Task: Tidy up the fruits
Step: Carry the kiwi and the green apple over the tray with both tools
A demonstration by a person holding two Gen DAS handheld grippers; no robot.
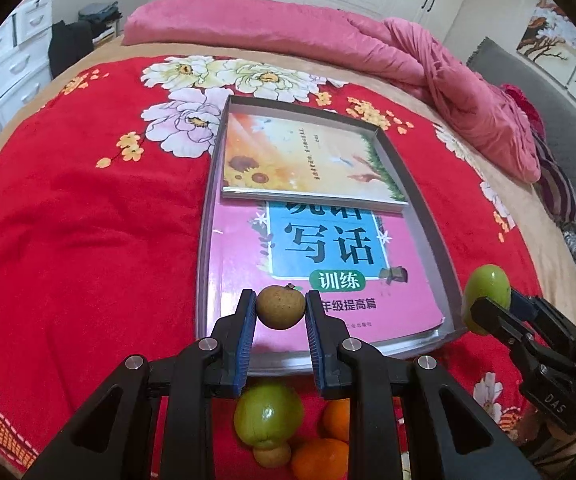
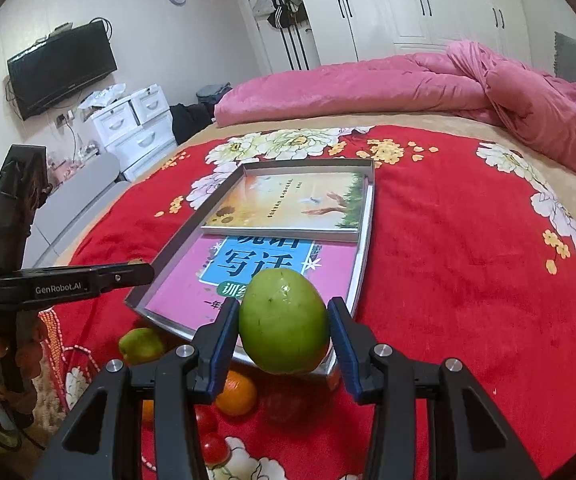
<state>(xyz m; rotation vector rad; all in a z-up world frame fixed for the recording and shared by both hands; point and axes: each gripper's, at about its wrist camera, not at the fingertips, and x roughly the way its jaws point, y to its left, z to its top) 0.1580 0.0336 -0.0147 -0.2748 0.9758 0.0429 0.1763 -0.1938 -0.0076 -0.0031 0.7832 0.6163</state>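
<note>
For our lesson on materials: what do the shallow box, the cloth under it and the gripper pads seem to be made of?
Shallow box: probably grey cardboard, matte, with thin folded walls.
Red flowered cloth: soft, fuzzy textile, perhaps fleece or towelling.
Pads of the left gripper: blue, ribbed, likely rubber or soft plastic.

Tray: shallow grey cardboard tray (image 1: pixel 428 216) on red flowered blanket (image 1: pixel 87 220).
Inside: two paperback books (image 1: pixel 308 160).
Before tray: loose round fruits (image 1: pixel 267 414).
</note>
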